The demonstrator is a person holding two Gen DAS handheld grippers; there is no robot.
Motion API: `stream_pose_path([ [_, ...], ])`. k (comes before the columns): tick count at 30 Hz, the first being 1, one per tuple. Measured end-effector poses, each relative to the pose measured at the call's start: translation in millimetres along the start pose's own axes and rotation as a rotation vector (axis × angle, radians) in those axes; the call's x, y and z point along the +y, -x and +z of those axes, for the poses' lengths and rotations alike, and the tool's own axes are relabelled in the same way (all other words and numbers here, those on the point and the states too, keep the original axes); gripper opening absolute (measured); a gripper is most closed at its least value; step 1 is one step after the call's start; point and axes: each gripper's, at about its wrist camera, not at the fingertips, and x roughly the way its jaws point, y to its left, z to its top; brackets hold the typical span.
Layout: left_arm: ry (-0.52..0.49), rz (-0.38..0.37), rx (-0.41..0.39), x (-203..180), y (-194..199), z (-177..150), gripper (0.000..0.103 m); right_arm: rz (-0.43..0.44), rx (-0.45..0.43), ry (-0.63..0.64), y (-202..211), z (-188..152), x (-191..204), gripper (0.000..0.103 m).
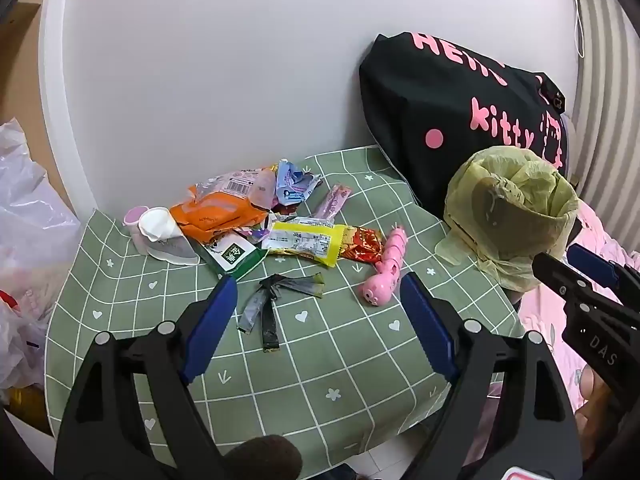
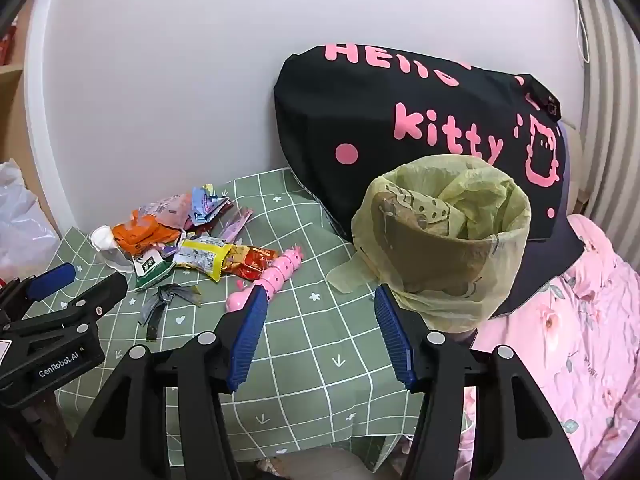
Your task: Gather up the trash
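A heap of wrappers lies on the green checked cloth (image 1: 320,360): an orange pack (image 1: 216,216), a yellow packet (image 1: 308,240), a red wrapper (image 1: 362,244), a green-white sachet (image 1: 232,258) and a dark crumpled wrapper (image 1: 268,304). A small bin lined with a yellow-green bag (image 1: 516,208) stands at the right, tilted toward me. My left gripper (image 1: 316,292) is open above the dark wrapper. My right gripper (image 2: 320,304) is open and empty, between the pink toy (image 2: 272,276) and the bin (image 2: 452,232).
A black Hello Kitty bag (image 1: 460,112) leans on the white wall behind the bin. A pink caterpillar toy (image 1: 386,268) lies beside the wrappers. A white cup (image 1: 156,224) lies at the heap's left. White plastic bags (image 1: 24,240) sit left; pink bedding (image 2: 568,340) right.
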Motion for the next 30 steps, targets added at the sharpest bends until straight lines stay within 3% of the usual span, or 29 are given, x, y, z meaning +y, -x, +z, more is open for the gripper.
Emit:
stream_pose_path([
  [30,0.005,-0.003,0.001,3.4,6.4,3.7,0.08,0.008,-0.02,-0.022,4.0,4.2,-4.3,0.053],
])
